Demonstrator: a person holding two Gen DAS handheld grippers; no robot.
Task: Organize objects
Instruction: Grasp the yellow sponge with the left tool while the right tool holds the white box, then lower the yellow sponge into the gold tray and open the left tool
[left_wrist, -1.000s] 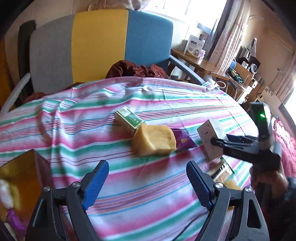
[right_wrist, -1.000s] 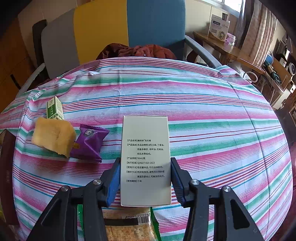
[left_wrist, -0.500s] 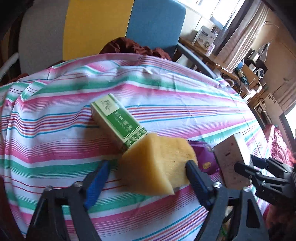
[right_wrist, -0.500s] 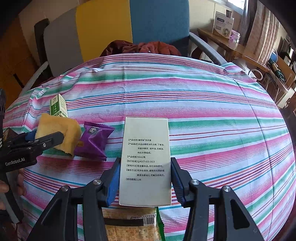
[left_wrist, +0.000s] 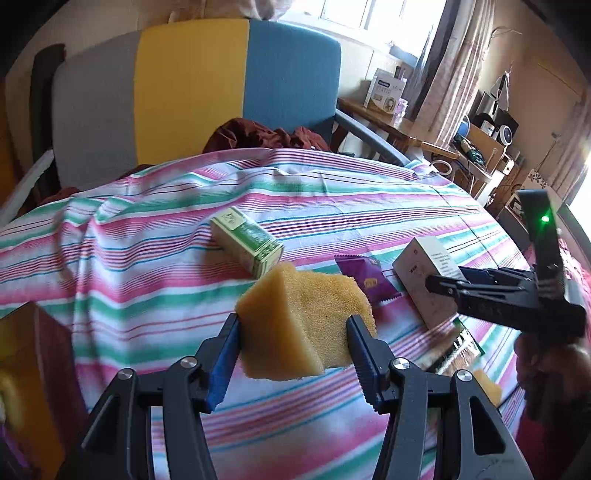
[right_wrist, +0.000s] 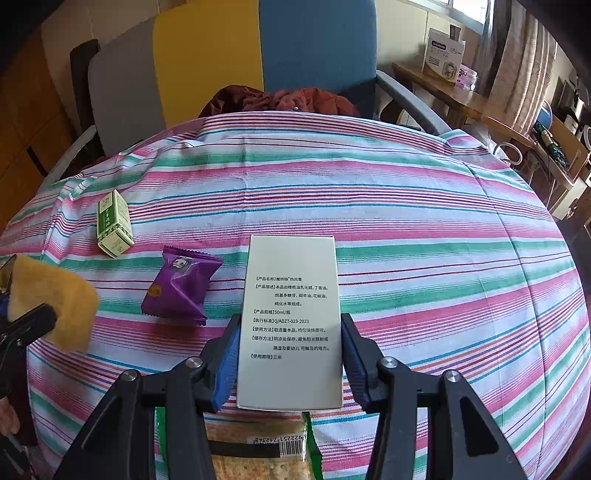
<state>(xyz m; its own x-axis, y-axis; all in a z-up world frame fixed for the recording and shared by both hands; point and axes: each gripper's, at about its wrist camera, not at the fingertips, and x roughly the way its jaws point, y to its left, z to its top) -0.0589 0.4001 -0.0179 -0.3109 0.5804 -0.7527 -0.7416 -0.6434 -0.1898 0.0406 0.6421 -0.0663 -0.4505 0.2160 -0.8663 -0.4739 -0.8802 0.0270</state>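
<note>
A yellow sponge (left_wrist: 303, 321) sits between the blue pads of my left gripper (left_wrist: 293, 345), lifted off the striped tablecloth (left_wrist: 155, 258). The jaws are still closing and both pads press on it. The same sponge (right_wrist: 59, 306) shows at the left edge of the right wrist view. My right gripper (right_wrist: 291, 354) is shut on a white box with printed text (right_wrist: 291, 314), seen from the side as the white box (left_wrist: 424, 280) in the left wrist view. On the cloth lie a green box (left_wrist: 247, 243) and a purple snack packet (left_wrist: 365, 277), also the green box (right_wrist: 112, 225) and purple packet (right_wrist: 181, 284).
A cracker pack with a barcode (right_wrist: 255, 454) lies under my right gripper. A grey, yellow and blue chair (left_wrist: 192, 92) with a dark red garment (left_wrist: 266, 134) stands behind the table. An orange-brown box (left_wrist: 26, 373) sits at the left. A cluttered wooden desk (left_wrist: 391, 125) is at the right.
My left gripper went forward to the sponge, closed its jaws on it and drew back with it raised off the cloth. The right gripper kept still with the white box.
</note>
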